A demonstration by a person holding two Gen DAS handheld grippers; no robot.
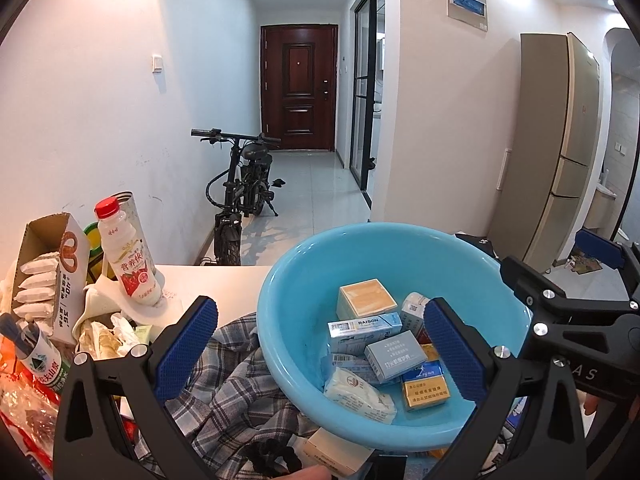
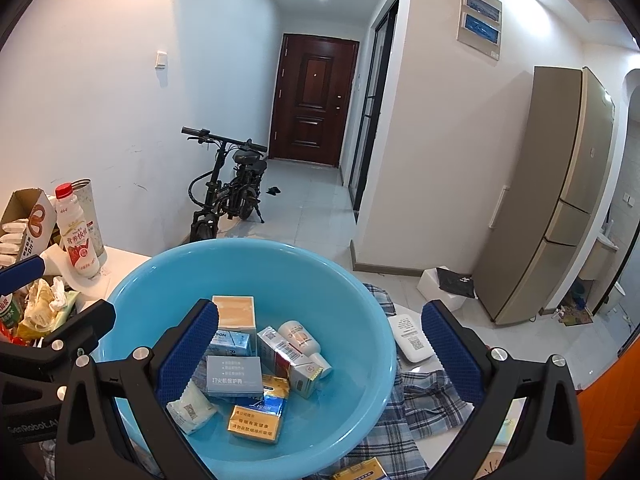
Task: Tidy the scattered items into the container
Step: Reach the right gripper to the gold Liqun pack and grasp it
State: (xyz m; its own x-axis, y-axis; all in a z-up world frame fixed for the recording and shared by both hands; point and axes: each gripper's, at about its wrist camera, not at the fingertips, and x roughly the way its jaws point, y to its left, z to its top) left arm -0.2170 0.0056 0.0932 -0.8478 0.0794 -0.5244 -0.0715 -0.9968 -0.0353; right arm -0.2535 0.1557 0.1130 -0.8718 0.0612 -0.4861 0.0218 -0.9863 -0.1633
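A light blue basin (image 1: pixel 304 280) sits on a plaid cloth (image 1: pixel 228 380) and holds several small packs: a beige box (image 1: pixel 366 298), a RAISON pack (image 1: pixel 362 330), a grey-blue box (image 1: pixel 396 356), a yellow pack (image 1: pixel 424 388) and a white packet (image 1: pixel 360 396). My left gripper (image 1: pixel 320 354) hovers open over the basin's near left side, holding nothing. The right wrist view shows the same basin (image 2: pixel 280 280), also holding a white bottle (image 2: pixel 300 338). My right gripper (image 2: pixel 320 354) stands open above it, empty. A white flat device (image 2: pixel 410 338) and a yellow pack (image 2: pixel 360 472) lie outside on the cloth.
To the left stand a red-capped milk drink bottle (image 1: pixel 128 256), an open snack carton (image 1: pixel 52 276), a water bottle (image 1: pixel 40 356) and crumpled wrappers (image 1: pixel 104 336). A white box (image 1: pixel 332 452) lies under the basin's near edge. Beyond the table are a bicycle (image 1: pixel 240 184) and a fridge (image 1: pixel 560 152).
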